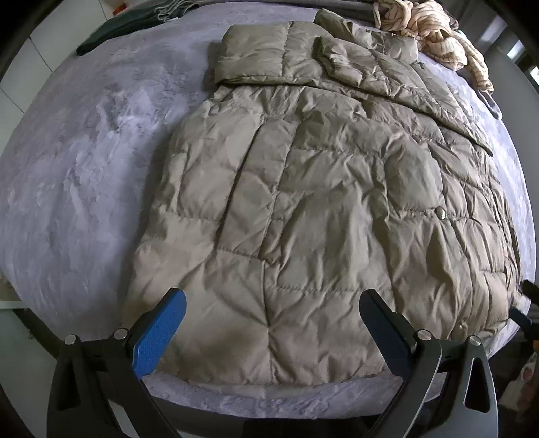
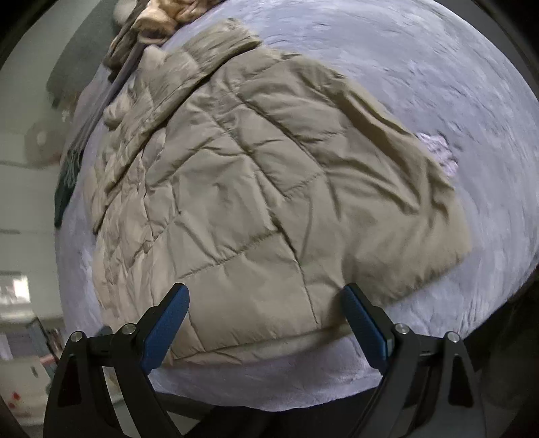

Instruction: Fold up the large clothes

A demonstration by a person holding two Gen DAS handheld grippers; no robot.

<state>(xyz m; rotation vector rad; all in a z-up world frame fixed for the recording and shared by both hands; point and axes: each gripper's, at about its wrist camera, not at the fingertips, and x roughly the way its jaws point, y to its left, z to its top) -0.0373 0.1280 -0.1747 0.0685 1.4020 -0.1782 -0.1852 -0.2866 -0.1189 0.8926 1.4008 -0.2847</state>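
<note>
The jacket (image 1: 303, 188) lies flat on the grey bed (image 1: 84, 161), sleeves folded across its top (striped cloth (image 1: 427, 30) bunched beyond). Left gripper (image 1: 273, 313) and right gripper (image 2: 266, 303) both hover over its hem, jaws spread wide, holding nothing.

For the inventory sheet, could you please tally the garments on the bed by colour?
Khaki quilted jacket: 1
Cream striped garment: 1
Dark green garment: 1
Total: 3
</note>
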